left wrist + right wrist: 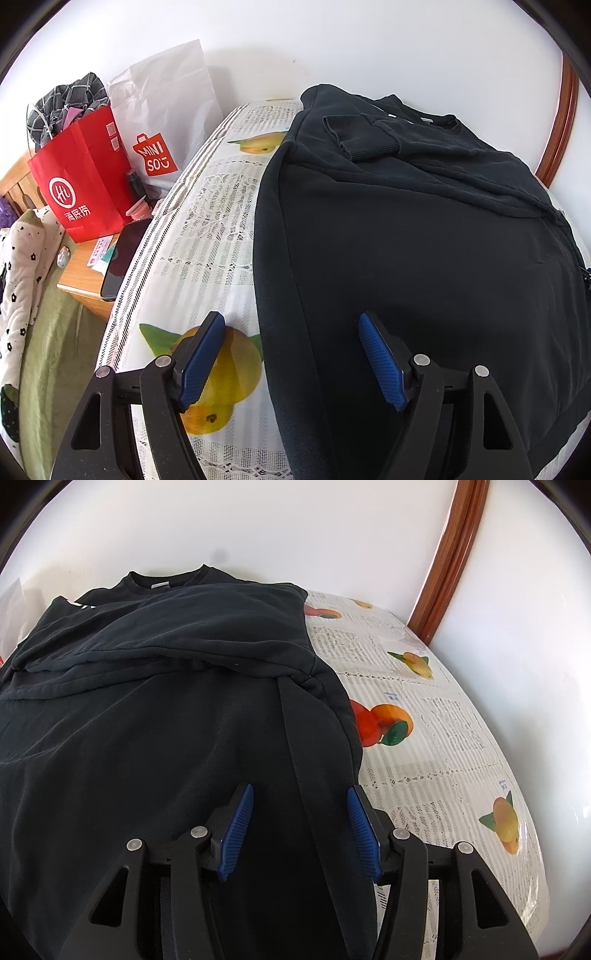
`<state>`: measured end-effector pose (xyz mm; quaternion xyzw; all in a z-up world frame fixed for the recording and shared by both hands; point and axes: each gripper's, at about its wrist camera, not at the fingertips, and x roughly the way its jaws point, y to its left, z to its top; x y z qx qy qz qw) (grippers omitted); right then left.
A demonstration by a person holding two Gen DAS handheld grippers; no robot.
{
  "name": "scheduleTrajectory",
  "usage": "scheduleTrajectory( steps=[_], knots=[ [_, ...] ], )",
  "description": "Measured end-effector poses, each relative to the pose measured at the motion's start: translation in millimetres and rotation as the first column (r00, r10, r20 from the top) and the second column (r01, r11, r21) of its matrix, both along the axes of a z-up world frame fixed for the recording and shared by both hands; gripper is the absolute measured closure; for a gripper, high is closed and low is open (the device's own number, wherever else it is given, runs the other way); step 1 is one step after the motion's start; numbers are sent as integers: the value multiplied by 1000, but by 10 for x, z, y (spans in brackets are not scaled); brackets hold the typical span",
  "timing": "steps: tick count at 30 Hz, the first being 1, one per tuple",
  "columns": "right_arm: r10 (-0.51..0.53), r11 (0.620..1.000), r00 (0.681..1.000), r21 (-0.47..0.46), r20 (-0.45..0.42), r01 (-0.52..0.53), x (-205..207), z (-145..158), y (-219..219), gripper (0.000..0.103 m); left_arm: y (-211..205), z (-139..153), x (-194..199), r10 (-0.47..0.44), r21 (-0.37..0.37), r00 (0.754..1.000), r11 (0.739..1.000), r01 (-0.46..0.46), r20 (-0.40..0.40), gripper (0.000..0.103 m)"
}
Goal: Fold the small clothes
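A black sweatshirt (424, 240) lies flat on the table, collar at the far end, both sleeves folded across its chest, one ribbed cuff (365, 136) on top. My left gripper (291, 321) is open, its jaws astride the garment's left edge near the hem, holding nothing. The same sweatshirt (166, 709) fills the right wrist view. My right gripper (301, 792) is open over the garment's right edge near the hem, holding nothing.
The table wears a white cloth with newsprint and fruit prints (207, 240) (443, 746). Left of it stands a wooden bedside stand (83, 273) with a red paper bag (81, 181), a white Miniso bag (162, 110) and a dark phone (120, 254). A wall is behind; a wooden frame (443, 554) at right.
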<state>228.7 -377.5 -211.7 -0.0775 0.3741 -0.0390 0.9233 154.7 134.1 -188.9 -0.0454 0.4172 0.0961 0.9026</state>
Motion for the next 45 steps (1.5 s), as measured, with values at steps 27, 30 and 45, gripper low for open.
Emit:
scheduleTrajectory(
  steps=[27,30,45],
  knots=[
    [-8,1000,1000,-7,2,8,12,4,-26,43,-5,-18,1,0,1,1000,1000,0,2,26],
    [-8,1000,1000,-5,2,8,10,5,-24,43,-4,-20,0,0,0,1000,1000,0,3,26],
    [-8,1000,1000,-7,2,8,10,8,-25,43,0,-25,3,0,0,1000,1000,0,5,25]
  ],
)
